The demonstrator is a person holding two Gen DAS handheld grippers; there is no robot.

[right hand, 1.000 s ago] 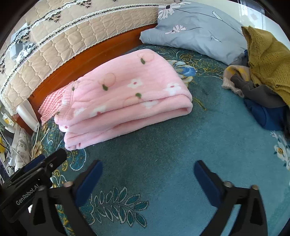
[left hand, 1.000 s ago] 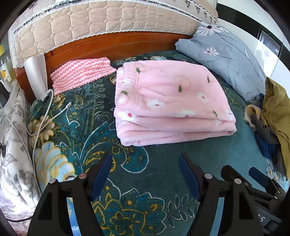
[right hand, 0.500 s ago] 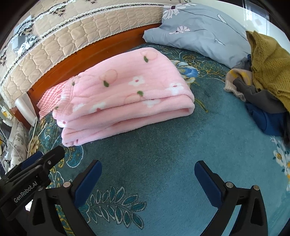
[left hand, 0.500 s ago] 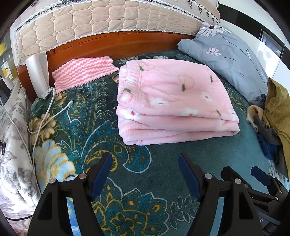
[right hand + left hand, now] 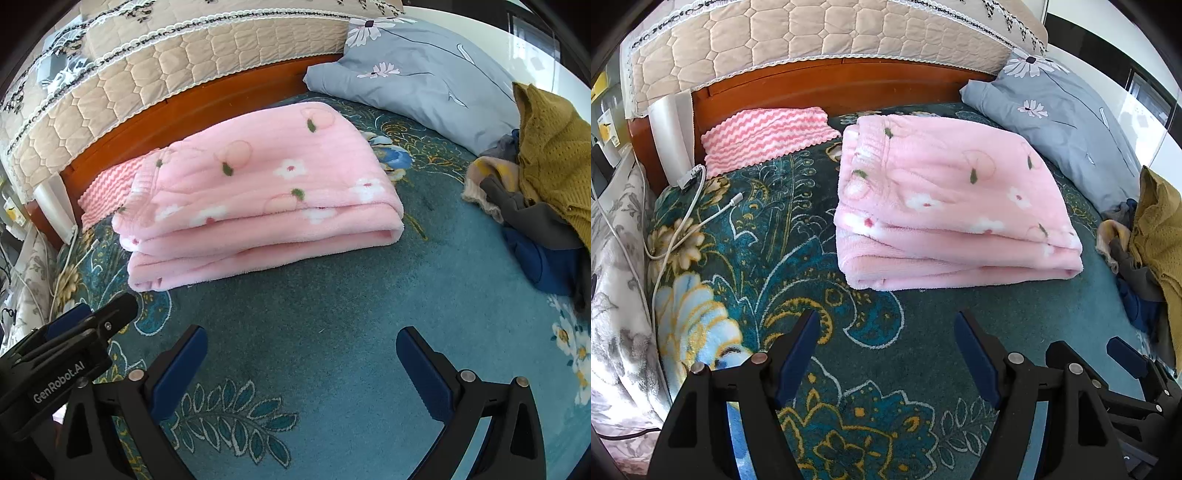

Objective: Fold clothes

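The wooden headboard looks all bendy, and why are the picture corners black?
Left wrist view: the fisheye lens bows the orange-brown wooden headboard into an arch and leaves black corners. Right wrist view: same curving and dark rim, with bright daylight washing out the top right beyond the grey flowered pillow.

Bare teal bedspread [image 5: 314, 325] lies open directly below and ahead of both grippers. Farther ahead the folded pink garment [image 5: 945, 206] blocks the way. To the right sits a heap of unfolded clothes [image 5: 543, 192]; cables [image 5: 683, 221] trail left.
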